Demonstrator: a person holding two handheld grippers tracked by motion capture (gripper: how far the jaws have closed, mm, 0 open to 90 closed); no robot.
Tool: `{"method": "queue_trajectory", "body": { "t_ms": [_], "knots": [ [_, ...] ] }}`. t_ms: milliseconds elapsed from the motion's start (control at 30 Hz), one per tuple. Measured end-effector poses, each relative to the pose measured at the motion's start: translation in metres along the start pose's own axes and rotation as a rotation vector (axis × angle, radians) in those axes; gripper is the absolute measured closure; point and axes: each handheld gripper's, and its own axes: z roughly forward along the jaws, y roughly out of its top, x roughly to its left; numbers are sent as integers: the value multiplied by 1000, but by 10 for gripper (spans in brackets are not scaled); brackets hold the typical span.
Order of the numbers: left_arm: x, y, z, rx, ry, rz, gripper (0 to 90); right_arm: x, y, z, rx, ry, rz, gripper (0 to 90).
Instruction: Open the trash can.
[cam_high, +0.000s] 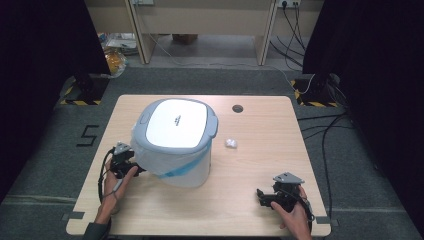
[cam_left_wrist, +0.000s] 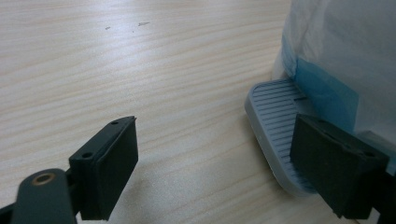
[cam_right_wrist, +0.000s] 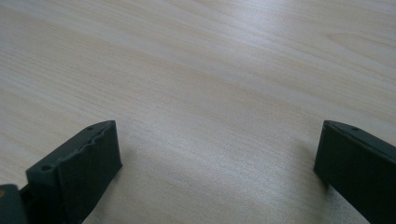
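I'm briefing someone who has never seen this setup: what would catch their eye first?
The big pedal bin with its bright white lid, lined with a clear bag, stands left of centre on the wooden table. The left gripper, jaws open, sits right at its grey foot pedal. A small white crumpled scrap lies right of the bin.

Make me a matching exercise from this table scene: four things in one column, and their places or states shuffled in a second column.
Things:
1. white pedal bin with grey lid
2. small crumpled white paper ball
3. left gripper
4. right gripper

Places or states:
A. open, over bare wood near the table's front right
B. open, at the bin's grey ribbed foot pedal
C. lined with a clear bag with blue trim
D. lying alone, right of the bin

Pairs: 1-C, 2-D, 3-B, 4-A
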Motion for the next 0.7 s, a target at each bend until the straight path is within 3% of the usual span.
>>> {"method": "queue_trajectory", "body": {
  "t_ms": [233, 700],
  "knots": [
    [-6, 0, -2, 8, 31, 38, 186, 0, 0, 0, 0, 0, -1, 4],
    [-11, -5, -3, 44, 47, 60, 205, 0, 0, 0, -1, 0, -2, 4]
  ]
}}
